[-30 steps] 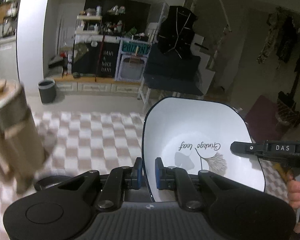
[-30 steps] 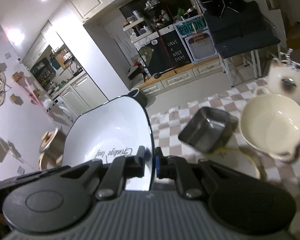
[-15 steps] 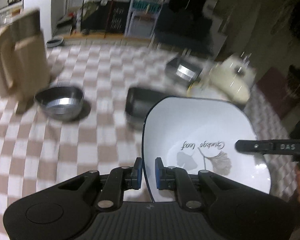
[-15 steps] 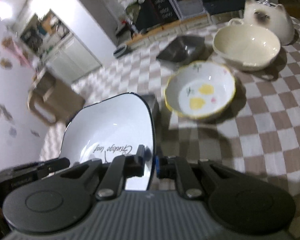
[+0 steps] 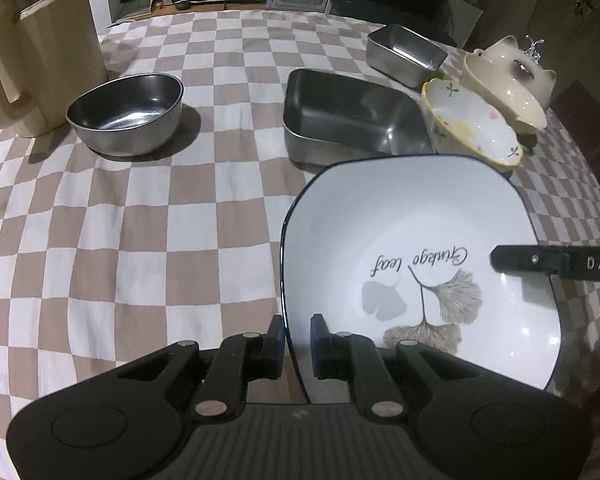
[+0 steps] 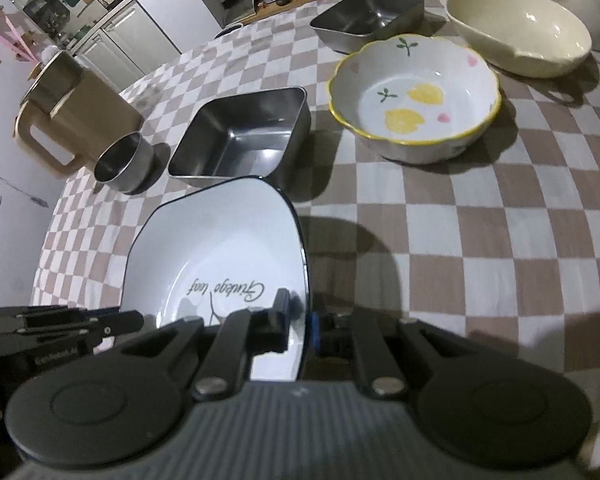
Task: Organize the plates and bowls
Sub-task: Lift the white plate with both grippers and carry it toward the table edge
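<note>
- Left wrist view: you look steeply down along the left gripper [image 5: 298, 346], close over the checked tablecloth [image 5: 140, 240], from the white plate [image 5: 412, 232]'s left edge.
- Right wrist view: you look down along the right gripper [image 6: 302, 330] from the plate [image 6: 220, 240]'s opposite edge.
- Shared: plate, square steel tray [image 5: 352, 120] [image 6: 244, 136], flowered bowl [image 5: 472, 128] [image 6: 416, 96], beige jug [image 5: 36, 48] [image 6: 72, 112]; the far room is probably the same.

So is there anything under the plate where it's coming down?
Nothing visible. Both grippers, left and right, clamp the plate, and bare cloth lies around it. The square steel tray sits just beyond its far edge.
</note>
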